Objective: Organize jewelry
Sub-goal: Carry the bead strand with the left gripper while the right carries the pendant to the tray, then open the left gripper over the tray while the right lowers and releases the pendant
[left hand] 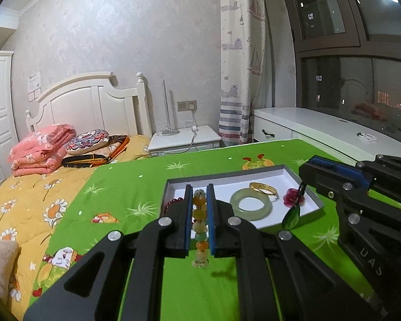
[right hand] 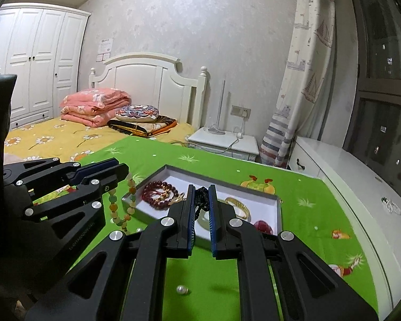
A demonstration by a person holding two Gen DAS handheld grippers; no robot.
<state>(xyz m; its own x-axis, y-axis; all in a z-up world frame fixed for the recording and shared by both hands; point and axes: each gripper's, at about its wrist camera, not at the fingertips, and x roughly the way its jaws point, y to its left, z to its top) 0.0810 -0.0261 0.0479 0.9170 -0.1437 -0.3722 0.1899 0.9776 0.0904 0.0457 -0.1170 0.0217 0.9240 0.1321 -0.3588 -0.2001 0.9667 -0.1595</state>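
1. our left gripper (left hand: 199, 200) has its blue-padded jaws closed nearly together on a bead bracelet (left hand: 199, 223), a strand of rounded, glossy orange, yellow and pale green beads that hangs in a loop below the jaws.
2. seen from the right wrist, the same bracelet dangles from the left gripper (right hand: 120, 169) just outside the tray's near left corner.
3. our right gripper (right hand: 201, 200) has its jaws narrowed on a black braided cord (right hand: 201, 196); from the left wrist, the cord drops from the right gripper (left hand: 306, 169) to a smooth, dark green teardrop pendant (left hand: 292, 217) that hangs over the tray's near right edge.
4. ahead of both pairs of jaws lies a shallow rectangular tray (left hand: 311, 200), white inside with a thin grey cardboard rim, on the counter (left hand: 136, 187), which is draped in bright green printed cloth.
5. inside the tray, just right of the left jaws, rests a thick, smooth, pale green jade-like bangle (left hand: 250, 204); beyond it a shiny gold bangle (left hand: 263, 188) leans on its far edge.
6. a translucent red flower-shaped piece (left hand: 291, 196) sits in the tray beside the hanging cord.
7. left of the right jaws, a dark red bracelet (right hand: 160, 191) of round polished beads lies bunched in the tray.
8. below the right jaws, on the cloth, lies a single round pearl-like bead (right hand: 181, 289).
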